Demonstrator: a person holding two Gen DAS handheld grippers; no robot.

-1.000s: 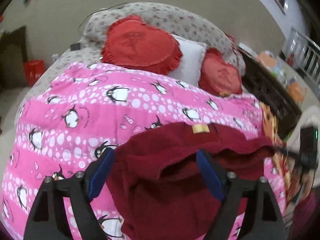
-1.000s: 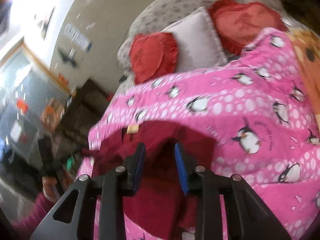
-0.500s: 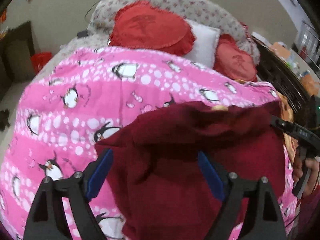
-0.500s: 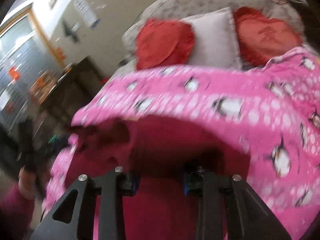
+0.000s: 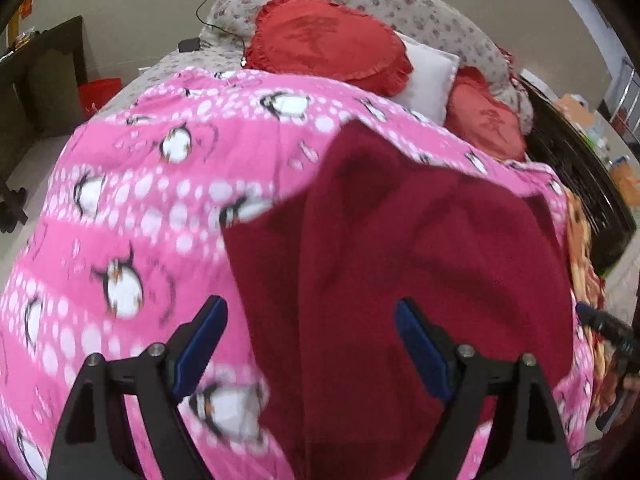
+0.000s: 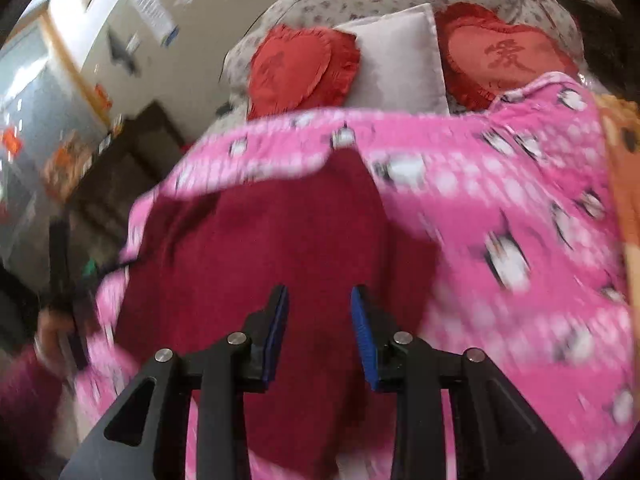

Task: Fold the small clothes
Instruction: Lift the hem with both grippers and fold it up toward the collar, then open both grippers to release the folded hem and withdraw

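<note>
A dark red fleece garment (image 5: 420, 240) lies spread over a pink penguin-print blanket (image 5: 140, 200) on the bed. My left gripper (image 5: 308, 304) hovers over its near left part with the jaws wide apart and nothing pressed between the pads. In the right wrist view the garment (image 6: 260, 248) fills the narrow gap of my right gripper (image 6: 319, 290), which grips it near its right edge. In the left wrist view the right gripper (image 5: 600, 322) shows at that same edge.
Two red heart cushions (image 5: 324, 36) and a white pillow (image 5: 428, 76) lean on a flowered bolster at the bed's head. Dark furniture (image 5: 40, 80) stands left of the bed and a dark frame (image 5: 580, 168) runs along its right side. An orange patterned cloth (image 6: 624, 184) borders the blanket.
The garment's raised far edge has come down and the cloth now lies stretched farther up the blanket. Both grippers have sunk closer to the bed. The left jaws stayed wide.
</note>
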